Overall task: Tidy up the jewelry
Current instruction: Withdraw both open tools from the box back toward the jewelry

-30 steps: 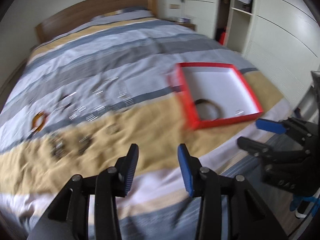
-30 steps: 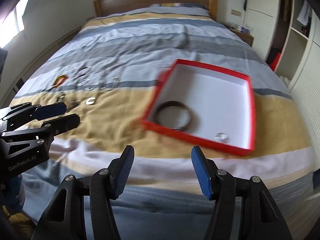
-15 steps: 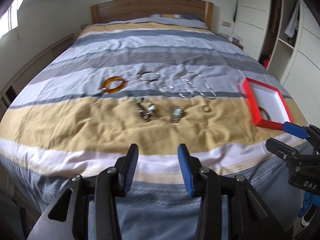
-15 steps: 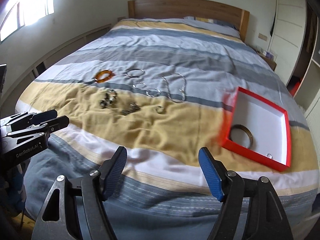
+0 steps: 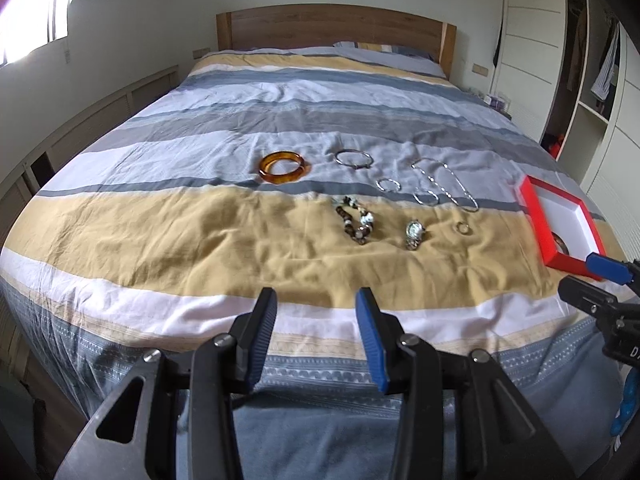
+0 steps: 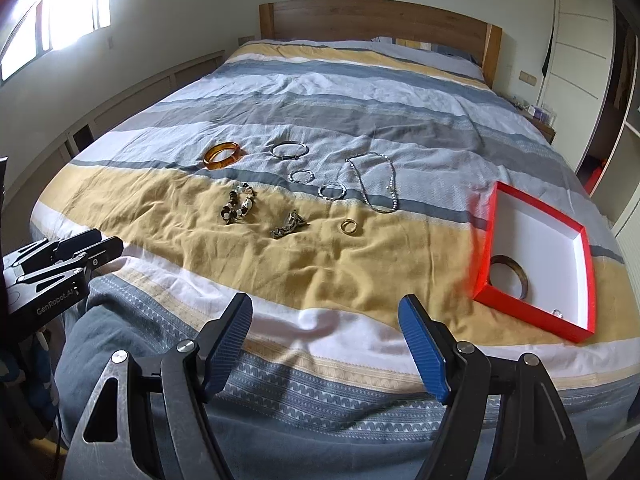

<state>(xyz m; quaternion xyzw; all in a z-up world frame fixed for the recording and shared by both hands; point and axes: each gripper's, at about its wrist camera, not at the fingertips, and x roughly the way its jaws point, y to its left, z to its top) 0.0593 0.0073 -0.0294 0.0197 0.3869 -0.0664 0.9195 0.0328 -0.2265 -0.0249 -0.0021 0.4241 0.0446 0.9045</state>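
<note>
Jewelry lies on the striped bed: an amber bangle (image 5: 283,166) (image 6: 222,154), a silver bangle (image 5: 353,158) (image 6: 289,149), a beaded bracelet (image 5: 357,221) (image 6: 239,203), a watch (image 5: 414,233) (image 6: 289,225), a gold ring (image 5: 463,228) (image 6: 349,225), a silver chain (image 5: 448,184) (image 6: 374,181). A red box (image 5: 538,216) (image 6: 489,252) at the right holds a dark bangle (image 6: 509,274) and a small ring (image 6: 557,313). My left gripper (image 5: 316,334) and right gripper (image 6: 326,346) are open and empty, above the bed's near edge.
Two small silver hoops (image 6: 301,176) (image 6: 331,191) lie between the bangles and the chain. A wooden headboard (image 5: 336,28) stands at the far end. White wardrobes (image 5: 532,32) line the right wall, a low panelled ledge (image 5: 100,120) the left.
Both views swung left, from the red box toward the jewelry spread on the bed. The box now sits at the right. Both grippers stay open and empty.
</note>
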